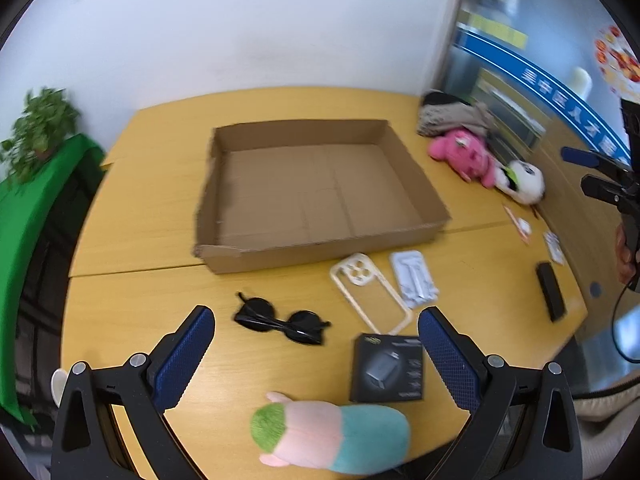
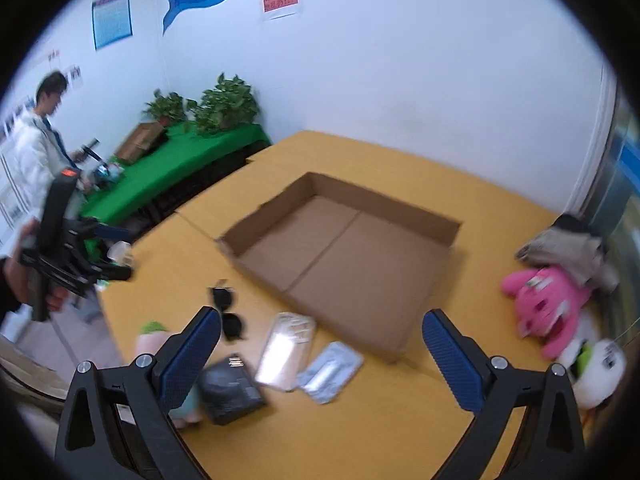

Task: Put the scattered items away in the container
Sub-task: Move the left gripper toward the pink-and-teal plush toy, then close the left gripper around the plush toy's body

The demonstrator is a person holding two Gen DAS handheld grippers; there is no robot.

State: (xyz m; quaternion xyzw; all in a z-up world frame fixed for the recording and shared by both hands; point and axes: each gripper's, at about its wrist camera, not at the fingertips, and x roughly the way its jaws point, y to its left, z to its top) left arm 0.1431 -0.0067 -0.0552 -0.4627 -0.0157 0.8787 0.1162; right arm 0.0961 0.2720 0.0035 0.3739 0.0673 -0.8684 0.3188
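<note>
I have the yellow wooden table point(image 1: 132, 248) under both cameras, and everything sits on it. The biggest thing is the shallow cardboard tray point(image 1: 320, 248), open-topped with nothing in it, lying about mid-table toward the far edge by the wall; from the right wrist view the same tray point(image 2: 400, 340) lies straight ahead of my right gripper.

Along the table's right edge a pink plush toy point(image 1: 464, 156) lies against a white and green plush point(image 1: 524, 180), with a heap of grey cloth point(image 1: 452, 116) just behind them.

At the near edge, right below my left gripper point(image 1: 316, 356), lies a pastel plush point(image 1: 332, 436) with a green end, pink middle and teal end. My left jaws stand wide and hold nothing. Just beside the plush, toward the tray, is a black boxed charger point(image 1: 386, 368). Beyond that, near the tray's front wall, a clear phone case point(image 1: 370, 292) lies beside a silvery blister pack point(image 1: 414, 276). The black sunglasses point(image 1: 280, 320) lie folded flat to the left of the case.

My right gripper point(image 2: 320, 356) hovers above the table with its jaws spread wide and empty, over the case and blister pack. A slim black bar point(image 1: 551, 291) lies nearer the right edge, apart from the rest.
</note>
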